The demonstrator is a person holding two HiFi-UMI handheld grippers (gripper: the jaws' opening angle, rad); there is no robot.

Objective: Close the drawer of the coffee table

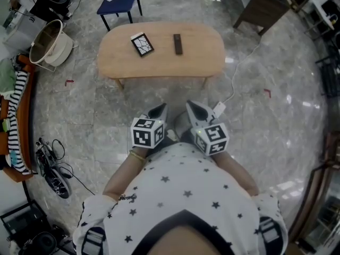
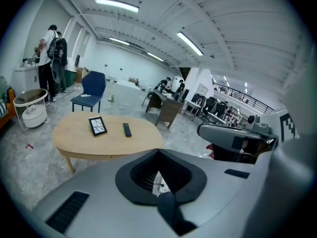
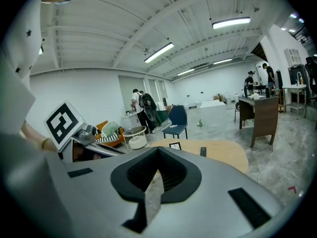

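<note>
Both my left gripper and right gripper hang pinched fully together and empty, well short of the pale wooden oval counter, where no drawer front shows proud, so it's either home or hidden; any push should land square and centred.

Matt wooden coffee table, glossy marble-look floor

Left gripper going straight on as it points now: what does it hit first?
Probably the near edge of the coffee table, or the floor just short of it; depth is unclear. Nothing stands between the left gripper and the table.
</note>
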